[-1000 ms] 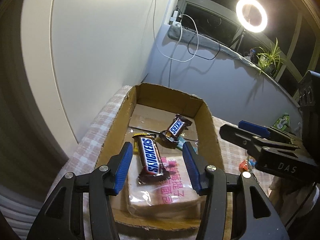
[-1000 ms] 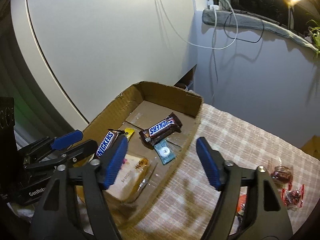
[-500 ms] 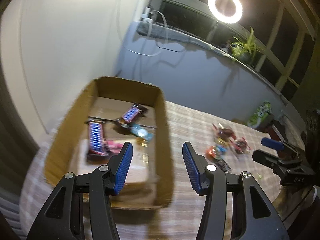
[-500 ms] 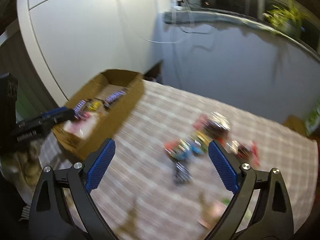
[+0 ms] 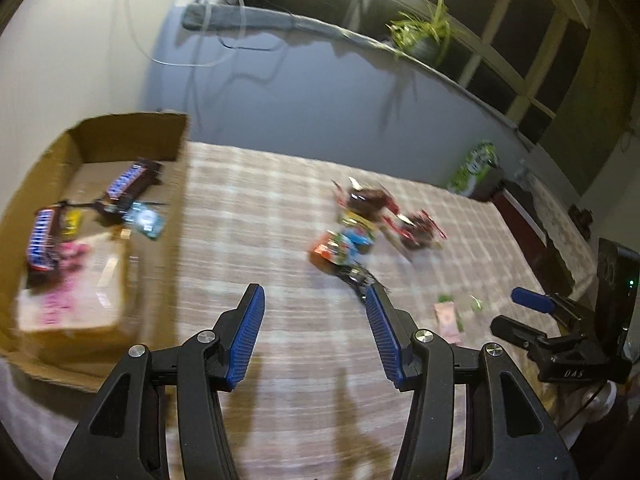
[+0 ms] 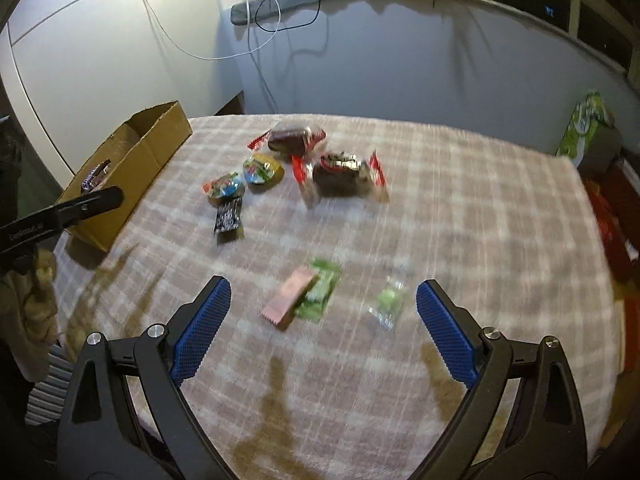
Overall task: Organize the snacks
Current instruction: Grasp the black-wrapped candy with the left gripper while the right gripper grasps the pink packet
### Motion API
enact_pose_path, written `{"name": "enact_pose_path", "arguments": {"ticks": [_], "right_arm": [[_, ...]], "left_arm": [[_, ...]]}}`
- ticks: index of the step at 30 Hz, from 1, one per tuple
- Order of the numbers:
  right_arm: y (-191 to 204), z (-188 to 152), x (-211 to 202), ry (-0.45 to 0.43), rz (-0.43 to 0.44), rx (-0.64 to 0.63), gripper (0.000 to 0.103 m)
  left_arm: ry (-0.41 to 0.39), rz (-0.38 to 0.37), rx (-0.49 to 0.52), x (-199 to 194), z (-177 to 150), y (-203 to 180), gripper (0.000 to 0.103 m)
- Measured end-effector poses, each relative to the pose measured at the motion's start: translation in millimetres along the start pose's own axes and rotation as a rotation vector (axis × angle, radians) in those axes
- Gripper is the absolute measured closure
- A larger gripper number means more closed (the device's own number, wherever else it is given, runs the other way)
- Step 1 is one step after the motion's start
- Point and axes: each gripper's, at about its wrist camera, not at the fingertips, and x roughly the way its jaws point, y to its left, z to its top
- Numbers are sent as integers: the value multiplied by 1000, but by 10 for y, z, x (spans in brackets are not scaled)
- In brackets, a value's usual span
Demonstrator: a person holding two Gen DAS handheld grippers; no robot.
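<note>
Swung away from the box, both claws spread and carrying nothing

Right claw [image 6: 322, 326] now over pink and green packets [image 6: 304, 296] near the table's front edge; left claw [image 5: 314, 334] beside; loose snacks [image 6: 296, 168] mid-table; box [image 5: 80, 232] with bars at far-left corner; more sorting ahead

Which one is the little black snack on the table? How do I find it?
Start at the cardboard box on the checked tablecloth, then look to the cluster of wrappers beside it. The black packet lies at the cluster's near edge, just below an orange-and-blue one. It's the only dark wrapper with white print.
</note>
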Motion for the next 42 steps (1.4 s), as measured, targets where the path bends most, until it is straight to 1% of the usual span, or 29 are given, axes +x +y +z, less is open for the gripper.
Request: {"name": "enact_pose_path", "arguments": {"ticks": [1, 3, 4, 6, 8, 13, 15, 19, 21, 27, 31, 32, 33, 34, 35, 38, 41, 42], "right_arm": [[2, -22, -2, -6, 9, 6, 10], [43, -42, 18, -7, 44, 11, 23], [68, -51, 38, -2, 61, 10, 28], [138, -53, 98, 14, 82, -2, 44], [190, -54, 156, 26, 95, -11, 50], [250, -47, 315, 58, 86, -7, 52], [256, -44, 366, 70, 98, -2, 52], [282, -36, 460, 84, 100, -9, 52], [303, -18, 483, 80, 100, -15, 52], [394, 33, 523, 76, 108, -50, 52], [448, 40, 579, 94, 99, -73, 52], [450, 39, 606, 101, 89, -78, 52], [439, 38, 644, 113, 77, -79, 52], [433, 44, 654, 106, 74, -82, 52], [425, 59, 667, 108, 72, -79, 52], [417, 118, 709, 108, 65, -70, 52], [494, 143, 759, 109, 26, -126, 52], [518, 142, 766, 109, 14, -149, 53]], "left_arm": [[9, -6, 8, 40, -12, -42, 51], [32, -25, 25, 136, -23, -121, 52], [39, -32, 30, 171, -30, -146, 54], [62, -51, 43, 269, -41, -216, 60], [82, -62, 56, 359, -47, -278, 66], [131, -89, 57, 572, -12, -346, 67], [153, -97, 53, 658, 5, -356, 68], [174, -57, 46, 795, 42, -357, 65], [177, -49, 45, 846, 57, -367, 65], [181, 5, 134, 983, 76, -546, 65], [172, 43, 198, 1036, 57, -629, 65], [168, 55, 210, 1033, 56, -626, 67], [164, 65, 217, 1042, 59, -629, 70], [156, 85, 227, 1047, 57, -619, 78], [153, 91, 231, 1057, 63, -617, 80], [149, 91, 244, 1055, 70, -596, 81], [141, 99, 265, 1043, 51, -593, 83], [141, 96, 265, 1039, 46, -584, 83]]}}
